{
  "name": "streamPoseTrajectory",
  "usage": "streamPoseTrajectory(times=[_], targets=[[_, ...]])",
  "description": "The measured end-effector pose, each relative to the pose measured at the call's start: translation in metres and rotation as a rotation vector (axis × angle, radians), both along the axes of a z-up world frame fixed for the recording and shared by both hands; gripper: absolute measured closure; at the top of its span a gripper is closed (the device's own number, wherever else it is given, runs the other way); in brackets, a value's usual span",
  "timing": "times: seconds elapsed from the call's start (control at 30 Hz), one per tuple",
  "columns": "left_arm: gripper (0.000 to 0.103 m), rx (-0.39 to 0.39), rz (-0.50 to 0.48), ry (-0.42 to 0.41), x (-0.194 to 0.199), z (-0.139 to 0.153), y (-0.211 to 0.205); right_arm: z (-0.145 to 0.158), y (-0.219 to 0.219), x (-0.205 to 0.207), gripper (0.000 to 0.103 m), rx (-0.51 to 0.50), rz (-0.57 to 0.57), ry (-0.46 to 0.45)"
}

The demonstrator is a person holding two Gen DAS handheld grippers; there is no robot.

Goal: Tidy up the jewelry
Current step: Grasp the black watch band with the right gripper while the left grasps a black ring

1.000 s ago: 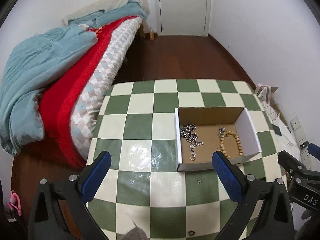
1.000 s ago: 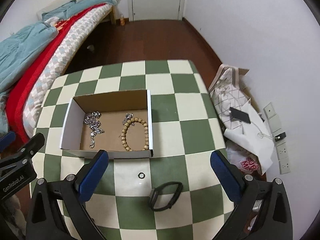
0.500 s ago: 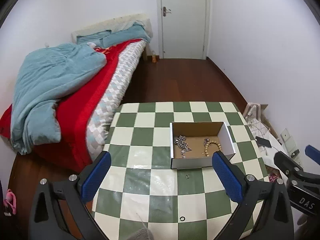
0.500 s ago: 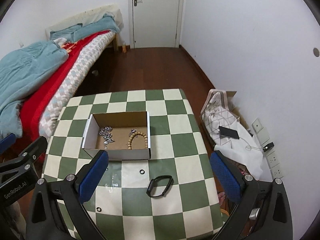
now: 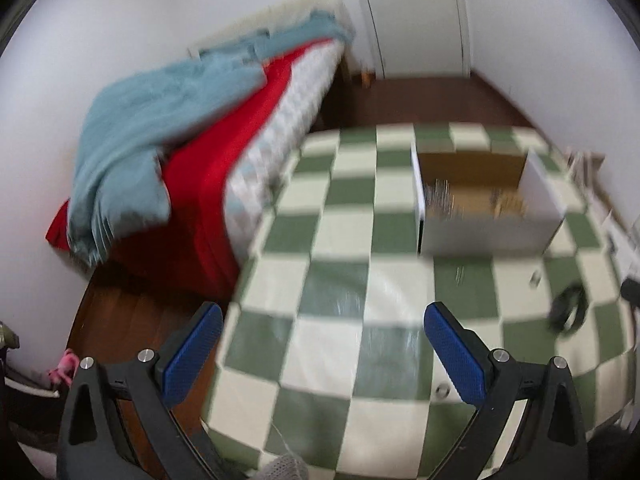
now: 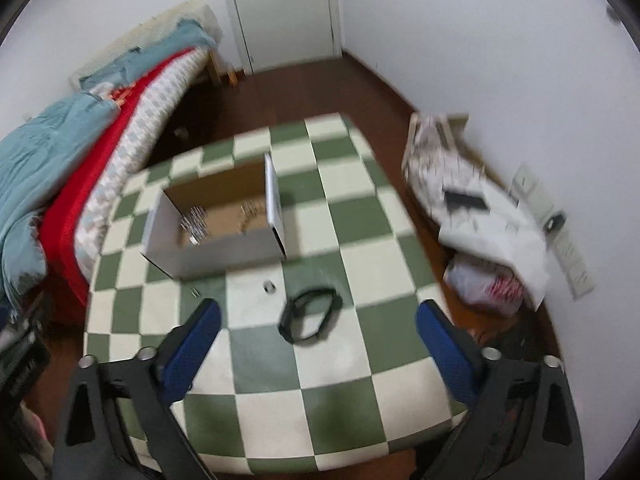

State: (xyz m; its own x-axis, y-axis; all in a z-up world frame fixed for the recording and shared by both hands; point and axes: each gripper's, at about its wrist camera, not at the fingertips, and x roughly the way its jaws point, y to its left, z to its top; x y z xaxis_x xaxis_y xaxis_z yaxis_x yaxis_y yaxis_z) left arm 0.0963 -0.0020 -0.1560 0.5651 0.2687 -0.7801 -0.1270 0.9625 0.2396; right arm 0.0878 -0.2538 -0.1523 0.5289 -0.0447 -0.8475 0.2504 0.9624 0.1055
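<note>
While both views are smeared by motion, the layout reads clearly enough. The right gripper point(image 6: 316, 340) has its blue pads spread wide with nothing between them, and its jaws are closing slightly. The left gripper point(image 5: 322, 346) is also wide apart and empty, above bare checkered tabletop point(image 5: 344, 420).

Just ahead of the right gripper lies the black band point(image 6: 310, 316), flat on the tabletop. A small ring point(image 6: 269, 286) sits just beyond it, and the cardboard box point(image 6: 216, 252) stands farther back, already holding chains and beads, blurred here.

Judgement: the band is the likely next pick. To do it well:
- steady the hand first
- straddle one side of the loop, not the whole loop
- close fully before lifting
- carry over the box's near wall, release inside

The bed point(image 6: 80, 152) lies behind.
</note>
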Motion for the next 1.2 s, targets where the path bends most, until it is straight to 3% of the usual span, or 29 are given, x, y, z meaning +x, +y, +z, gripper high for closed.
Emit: streamPoseTrajectory(times=[0.1, 0.17, 0.23, 0.3, 0.37, 0.47, 0.53, 0.67, 0.73, 0.87, 0.9, 0.93, 1.0, 1.2], targets=[[0.0, -0.013, -0.005, 0.087, -0.002, -0.035, -0.006, -0.04, -0.008, 0.009, 0.011, 0.051, -0.02, 0.059], [0.0, -0.016, -0.016, 0.138, -0.003, -0.053, -0.01, -0.062, -0.013, 0.015, 0.02, 0.071, -0.037, 0.091], [0.0, -0.016, -0.025, 0.183, -0.004, -0.068, -0.015, -0.086, -0.02, 0.021, 0.039, 0.102, -0.061, 0.126], [0.0, -0.02, -0.038, 0.207, -0.005, -0.078, -0.019, -0.105, -0.026, 0.027, 0.05, 0.134, -0.078, 0.157], [0.0, -0.024, -0.058, 0.215, -0.006, -0.082, -0.025, -0.122, -0.034, 0.031, 0.052, 0.18, -0.106, 0.173], [0.0, -0.033, -0.093, 0.217, -0.006, -0.083, -0.032, -0.134, -0.037, 0.035, 0.053, 0.21, -0.101, 0.169], [0.001, -0.043, -0.105, 0.213, -0.005, -0.082, -0.034, -0.134, -0.031, 0.038, 0.08, 0.189, -0.056, 0.155], [0.001, -0.08, -0.118, 0.219, -0.003, -0.079, -0.033, -0.129, -0.019, 0.042, 0.095, 0.109, 0.068, 0.197], [0.001, -0.107, -0.122, 0.231, -0.003, -0.079, -0.032, -0.128, -0.018, 0.041, 0.095, 0.067, 0.122, 0.232], [0.001, -0.154, -0.122, 0.247, -0.006, -0.08, -0.025, -0.126, -0.026, 0.033, 0.09, 0.087, 0.152, 0.29], [0.001, -0.162, -0.117, 0.249, -0.006, -0.08, -0.023, -0.123, -0.03, 0.031, 0.072, 0.095, 0.136, 0.287], [0.001, -0.172, -0.113, 0.25, -0.007, -0.079, -0.02, -0.121, -0.033, 0.029, 0.041, 0.108, 0.122, 0.28], [0.001, -0.182, -0.113, 0.248, -0.008, -0.079, -0.018, -0.115, -0.04, 0.025, 0.018, 0.154, 0.079, 0.243], [0.001, -0.163, -0.147, 0.259, -0.011, -0.082, -0.028, -0.115, -0.032, 0.02, 0.018, 0.239, 0.058, 0.178]])
